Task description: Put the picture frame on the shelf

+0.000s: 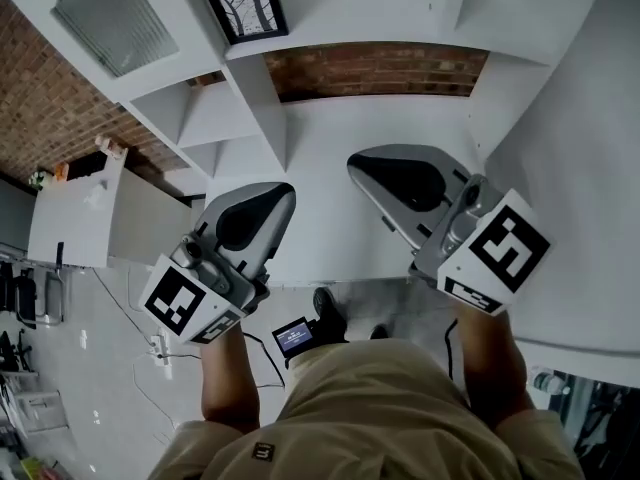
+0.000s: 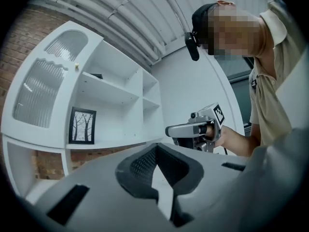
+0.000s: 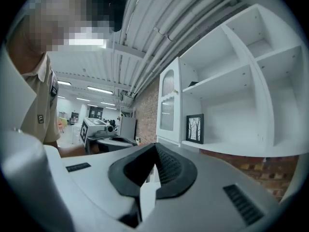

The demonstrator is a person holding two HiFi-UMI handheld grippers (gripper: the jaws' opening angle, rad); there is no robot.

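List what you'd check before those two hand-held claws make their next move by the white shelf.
1. Picture frame is on the shelf: ok, it stands there on its bottom edge.
2. Left gripper is empty: ok, jaws together with nothing between them.
3. Right gripper is empty: ok, jaws together with nothing between them.
4. Both grippers are clear of the picture frame: ok, open space lies between each one and the frame.
5. Picture frame is steady, propped or leaning on the back wall: cannot tell from these views.
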